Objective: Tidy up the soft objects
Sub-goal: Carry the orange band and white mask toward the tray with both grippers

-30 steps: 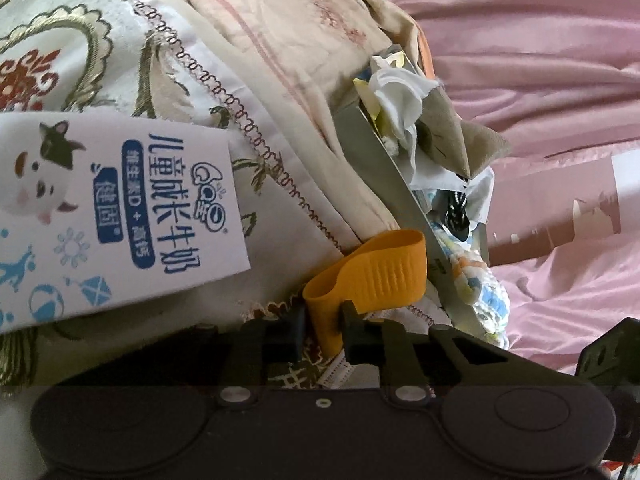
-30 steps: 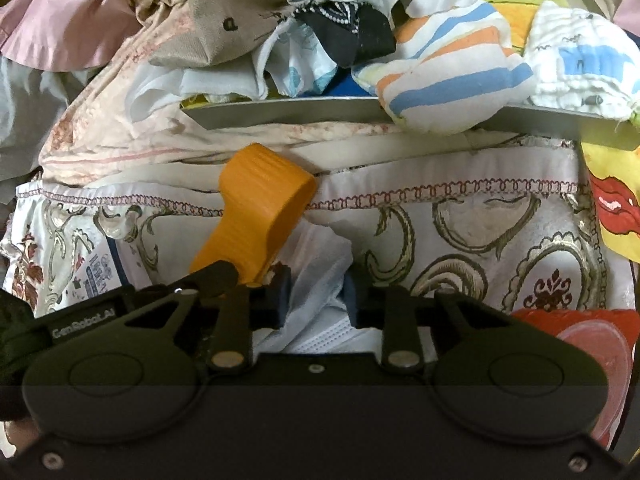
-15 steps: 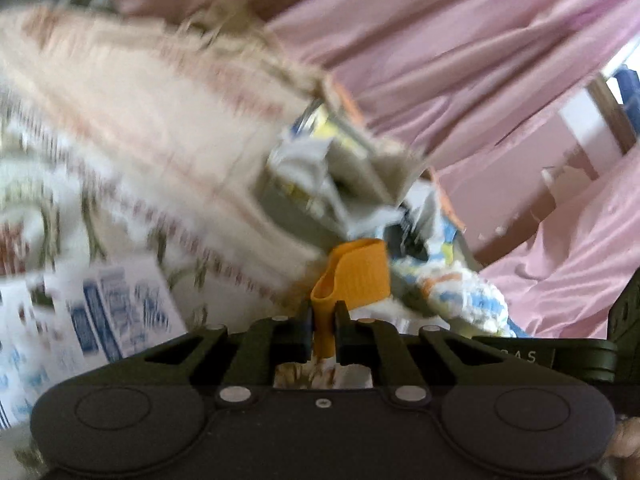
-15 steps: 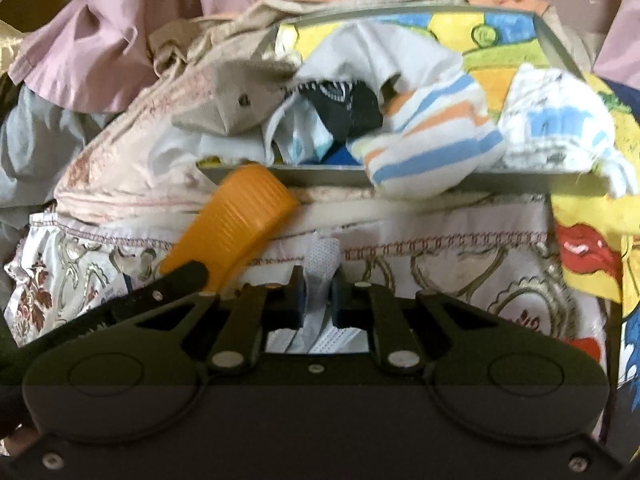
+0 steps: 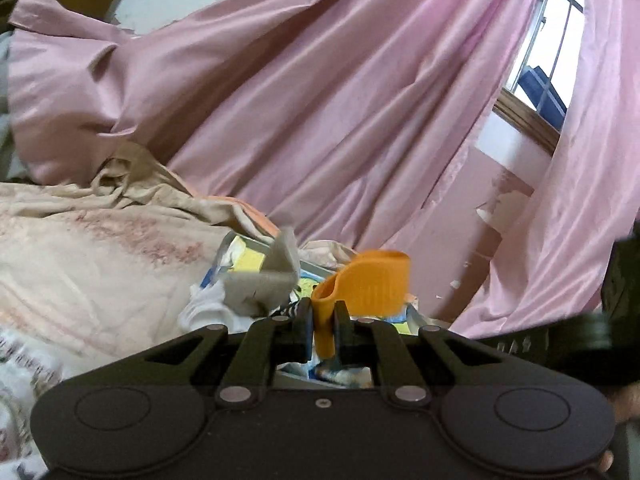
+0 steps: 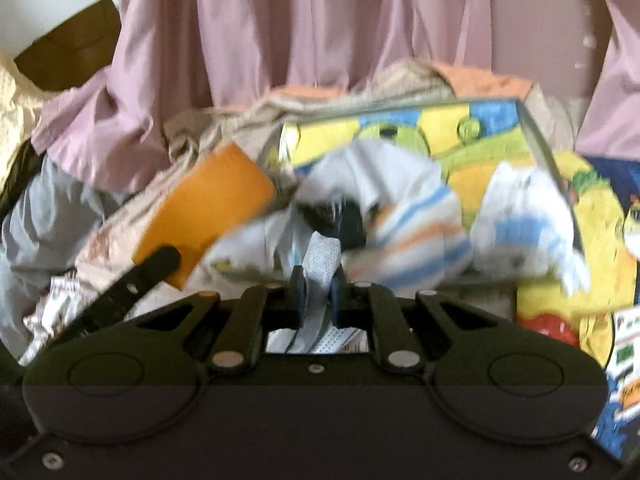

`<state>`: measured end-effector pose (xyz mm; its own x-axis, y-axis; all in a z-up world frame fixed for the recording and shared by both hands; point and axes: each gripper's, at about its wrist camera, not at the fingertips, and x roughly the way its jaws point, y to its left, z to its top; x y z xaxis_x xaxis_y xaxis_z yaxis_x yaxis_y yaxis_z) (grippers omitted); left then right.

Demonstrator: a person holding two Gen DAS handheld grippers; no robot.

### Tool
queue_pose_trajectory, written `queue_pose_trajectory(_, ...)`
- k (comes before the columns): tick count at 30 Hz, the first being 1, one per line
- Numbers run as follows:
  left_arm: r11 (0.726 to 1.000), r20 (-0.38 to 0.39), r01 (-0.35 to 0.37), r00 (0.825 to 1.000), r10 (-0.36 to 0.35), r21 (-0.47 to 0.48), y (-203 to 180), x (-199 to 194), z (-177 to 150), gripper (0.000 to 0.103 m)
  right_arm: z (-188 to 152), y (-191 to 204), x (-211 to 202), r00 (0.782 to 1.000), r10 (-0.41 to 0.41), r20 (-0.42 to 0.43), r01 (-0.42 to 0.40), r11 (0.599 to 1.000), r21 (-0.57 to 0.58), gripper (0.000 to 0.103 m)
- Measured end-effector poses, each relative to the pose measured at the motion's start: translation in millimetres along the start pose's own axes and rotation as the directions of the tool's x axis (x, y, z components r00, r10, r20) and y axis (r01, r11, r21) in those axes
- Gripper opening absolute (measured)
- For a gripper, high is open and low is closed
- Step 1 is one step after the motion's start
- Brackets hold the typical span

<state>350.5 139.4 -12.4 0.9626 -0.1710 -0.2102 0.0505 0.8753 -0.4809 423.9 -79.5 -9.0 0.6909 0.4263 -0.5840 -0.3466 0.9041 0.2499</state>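
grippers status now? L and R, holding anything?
Left gripper: closed on the orange looped strip.
Right gripper: closed on the white face mask.

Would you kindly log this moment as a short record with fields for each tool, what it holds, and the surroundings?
left tool: shut on orange loop
right tool: shut on white face mask
box: colourful cartoon print, holds a pile of small cloths
striped cloth: white with blue and orange stripes, draped over the box's front edge
backdrop: pink curtain
image quality: right wrist view blurred
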Motion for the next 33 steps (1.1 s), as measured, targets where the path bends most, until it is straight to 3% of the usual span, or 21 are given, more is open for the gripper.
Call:
queue_pose_trajectory(13, 0.991, 0.064, -0.070, 0.995, 0.077, -0.114, 39.3, 32.3, 28.2, 0.010, 76.0, 32.8, 55.7, 0.985, 0.010, 0.174, -0.020, 0.998, 0.054, 0.006)
queue_pose_trajectory(21, 0.955, -0.072, -0.075, 0.996, 0.056, -0.288, 77.9, 55.5, 27.9, 0.010, 86.7, 68.3, 103.8, 0.987, 0.012, 0.161, -0.019, 0.999, 0.041, 0.006)
queue_pose_trajectory(33, 0.955, -0.181, -0.115, 0.981, 0.066, -0.275, 87.2, 79.0, 15.9, 0.010, 66.4, 90.7, 147.1, 0.998, -0.030, 0.055, 0.033, 0.997, -0.066, 0.006)
